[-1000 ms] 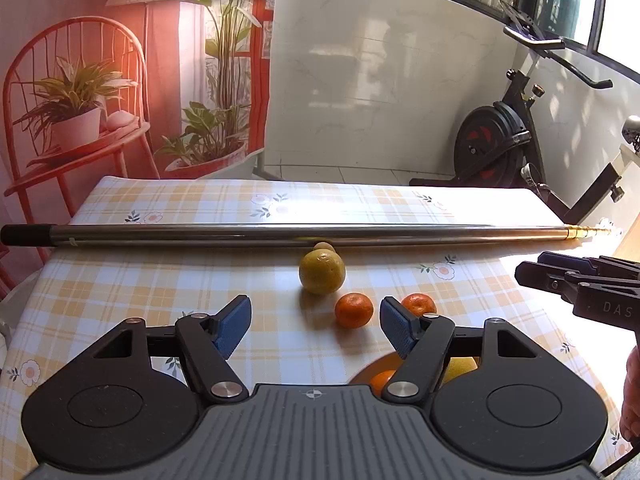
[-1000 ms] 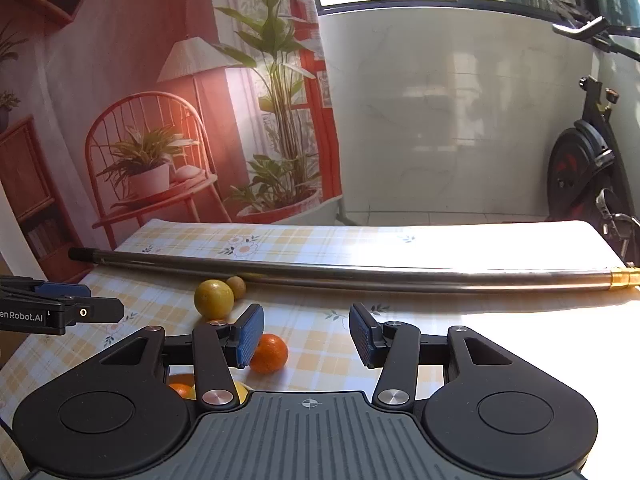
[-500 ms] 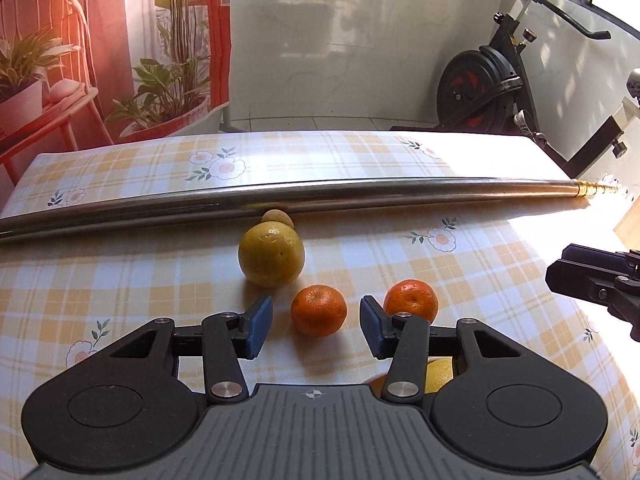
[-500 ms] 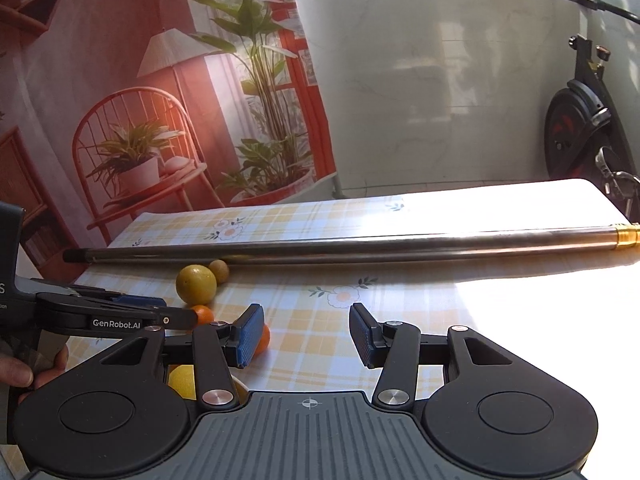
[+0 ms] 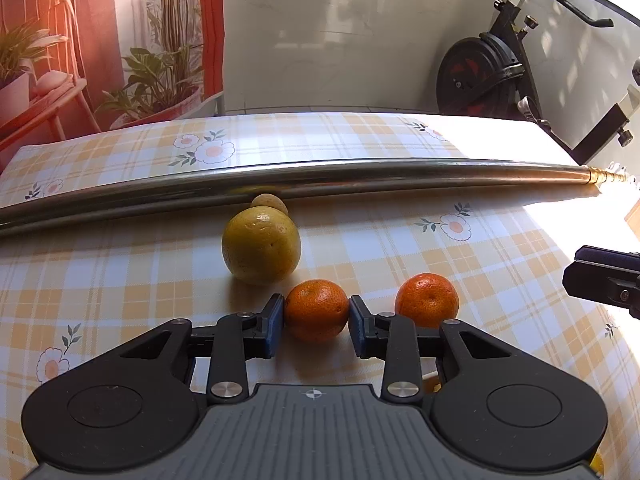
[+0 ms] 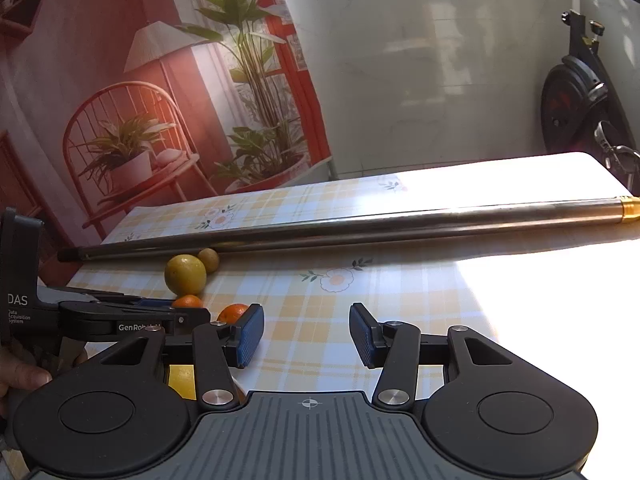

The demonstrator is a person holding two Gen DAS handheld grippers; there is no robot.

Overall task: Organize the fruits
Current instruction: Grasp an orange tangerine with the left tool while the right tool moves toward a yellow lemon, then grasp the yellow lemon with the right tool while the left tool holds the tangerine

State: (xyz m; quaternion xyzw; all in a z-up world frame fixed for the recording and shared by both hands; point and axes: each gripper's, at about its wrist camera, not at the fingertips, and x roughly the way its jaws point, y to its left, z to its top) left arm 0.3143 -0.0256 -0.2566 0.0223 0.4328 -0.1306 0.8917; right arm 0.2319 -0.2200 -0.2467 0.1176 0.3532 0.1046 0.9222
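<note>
So left gripper [image 5: 316, 326] is snug around the tangerine [image 5: 315, 309], lift straight up gently; right gripper [image 6: 306, 334] sits wide open, empty.

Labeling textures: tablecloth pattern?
Yellow-orange plaid with white daisy-like flowers on the tablecloth; clearest in the left wrist view.

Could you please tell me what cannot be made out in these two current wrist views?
- Left wrist view: a yellow-orange thing near the mandarin, mostly hidden behind the left gripper.
- Left wrist view: the small brownish fruit, largely hidden behind the big yellow fruit.
- Right wrist view: a yellow item, mostly covered by the right gripper.
- Both views: the metal pole runs off the frame.
</note>
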